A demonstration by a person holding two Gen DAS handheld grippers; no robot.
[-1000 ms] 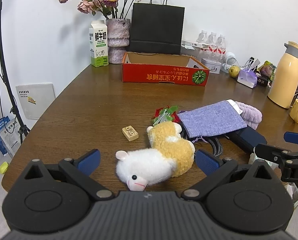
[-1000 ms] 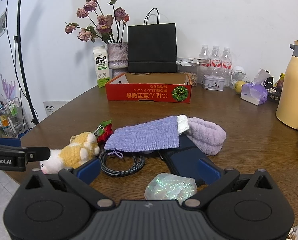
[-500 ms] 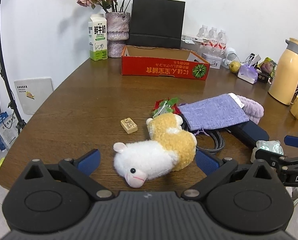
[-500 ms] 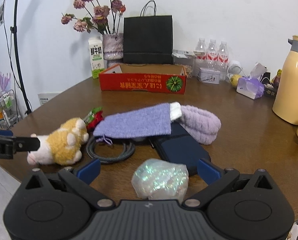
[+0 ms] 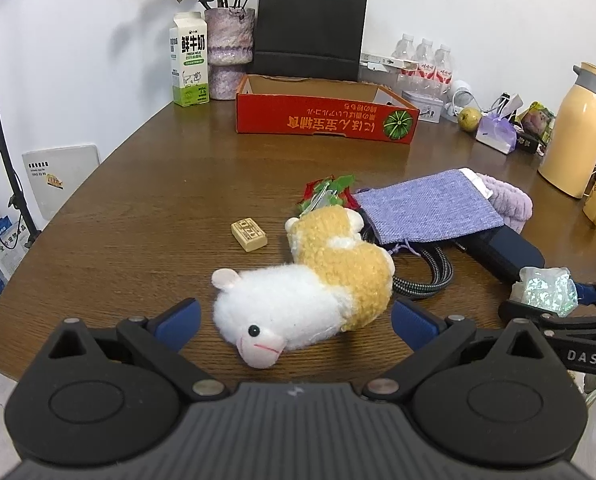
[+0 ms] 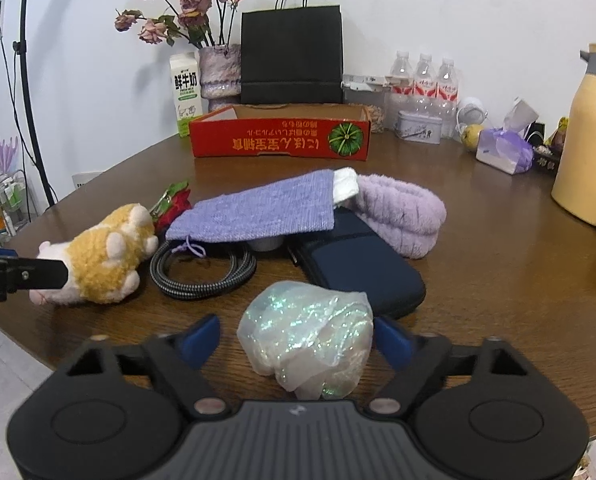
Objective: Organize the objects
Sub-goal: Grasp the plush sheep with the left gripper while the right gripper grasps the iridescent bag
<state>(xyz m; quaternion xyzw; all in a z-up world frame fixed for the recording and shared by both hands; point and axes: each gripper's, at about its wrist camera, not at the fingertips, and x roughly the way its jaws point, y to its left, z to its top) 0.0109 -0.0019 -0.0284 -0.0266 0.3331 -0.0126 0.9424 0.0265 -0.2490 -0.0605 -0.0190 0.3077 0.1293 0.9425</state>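
A white and yellow plush toy (image 5: 306, 288) lies on the wooden table (image 5: 158, 200) between the open fingers of my left gripper (image 5: 296, 318); it also shows in the right wrist view (image 6: 102, 256). An iridescent crumpled bag (image 6: 306, 336) lies between the open fingers of my right gripper (image 6: 296, 338); it also shows in the left wrist view (image 5: 546, 288). A purple pouch (image 6: 258, 208), a navy case (image 6: 358, 268), a coiled cable (image 6: 202, 272), a lilac headband (image 6: 398, 208), a small wooden block (image 5: 249, 234) and a red and green clip (image 5: 326, 192) lie nearby.
A red cardboard tray (image 5: 322, 116) stands at the back, with a black paper bag (image 5: 310, 28), a milk carton (image 5: 189, 64) and a flower vase (image 5: 228, 48) behind it. A yellow thermos (image 5: 578, 132) and water bottles (image 5: 424, 64) stand at the right.
Both grippers have moved forward and lower. The plush toy now sits between the left fingers, and the iridescent bag between the right fingers. Nothing has been gripped.
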